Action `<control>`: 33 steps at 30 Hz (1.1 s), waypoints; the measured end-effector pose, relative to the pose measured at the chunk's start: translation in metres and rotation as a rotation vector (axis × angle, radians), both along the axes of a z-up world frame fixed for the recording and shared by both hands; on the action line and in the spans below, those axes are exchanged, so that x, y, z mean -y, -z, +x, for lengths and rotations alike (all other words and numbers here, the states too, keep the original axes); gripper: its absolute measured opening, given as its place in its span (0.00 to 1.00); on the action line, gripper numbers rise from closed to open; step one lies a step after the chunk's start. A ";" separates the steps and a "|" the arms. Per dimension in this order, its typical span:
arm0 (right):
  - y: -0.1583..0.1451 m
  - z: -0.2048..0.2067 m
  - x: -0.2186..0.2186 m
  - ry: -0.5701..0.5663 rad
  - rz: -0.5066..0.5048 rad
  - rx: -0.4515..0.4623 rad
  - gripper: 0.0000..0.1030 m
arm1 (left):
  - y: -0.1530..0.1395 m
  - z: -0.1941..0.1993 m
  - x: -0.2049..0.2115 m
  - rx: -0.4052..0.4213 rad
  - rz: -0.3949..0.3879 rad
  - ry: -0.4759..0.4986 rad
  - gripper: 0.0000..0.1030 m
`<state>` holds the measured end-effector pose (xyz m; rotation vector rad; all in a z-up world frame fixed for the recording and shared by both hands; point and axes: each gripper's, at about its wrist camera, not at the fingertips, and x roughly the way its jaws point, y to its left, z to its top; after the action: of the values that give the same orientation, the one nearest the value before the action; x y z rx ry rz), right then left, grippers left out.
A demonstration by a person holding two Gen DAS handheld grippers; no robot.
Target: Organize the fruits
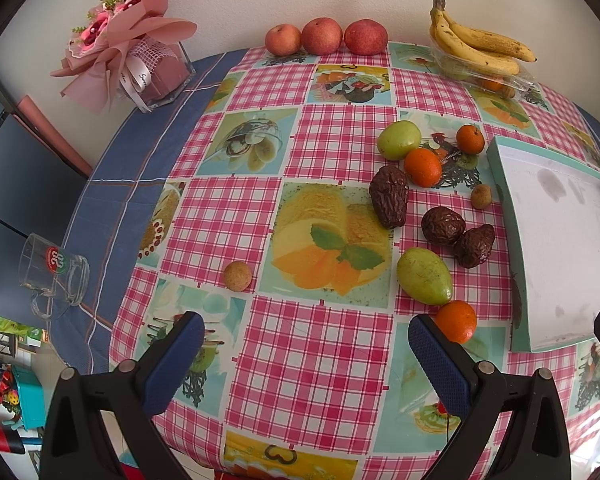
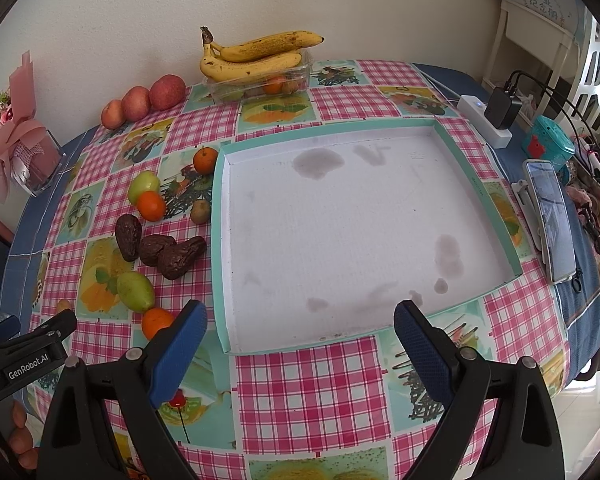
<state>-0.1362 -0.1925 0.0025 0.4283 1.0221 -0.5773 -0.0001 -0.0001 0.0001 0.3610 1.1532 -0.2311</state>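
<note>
Both my left hand-held gripper (image 1: 306,354) and right hand-held gripper (image 2: 300,344) were wide open, empty, near the tray (image 2: 219,216); fruits lay left of it.

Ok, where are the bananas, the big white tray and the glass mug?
bananas (image 2: 256,60): right wrist view, middle of the bunch.
white tray (image 2: 220,240): right wrist view, its left teal wall.
glass mug (image 1: 54,270): left wrist view, its clear side wall.
</note>
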 end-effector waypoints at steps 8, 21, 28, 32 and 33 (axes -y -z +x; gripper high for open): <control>0.000 0.000 0.000 0.000 0.001 0.001 0.92 | 0.000 0.000 0.000 0.000 0.000 -0.001 1.00; -0.002 -0.002 0.001 0.000 0.003 0.003 0.92 | 0.000 0.000 0.000 -0.002 0.002 -0.001 1.00; -0.002 0.000 0.000 -0.001 0.002 0.002 0.92 | 0.000 0.000 0.000 -0.002 0.002 -0.001 1.00; -0.001 0.003 -0.002 -0.001 0.001 0.001 0.92 | 0.000 0.000 0.000 -0.002 0.001 0.000 1.00; -0.001 0.002 -0.002 -0.001 0.002 0.002 0.92 | 0.000 0.000 0.000 -0.002 0.002 -0.001 1.00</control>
<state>-0.1340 -0.1906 0.0030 0.4294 1.0212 -0.5749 -0.0001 -0.0001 0.0002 0.3619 1.1556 -0.2299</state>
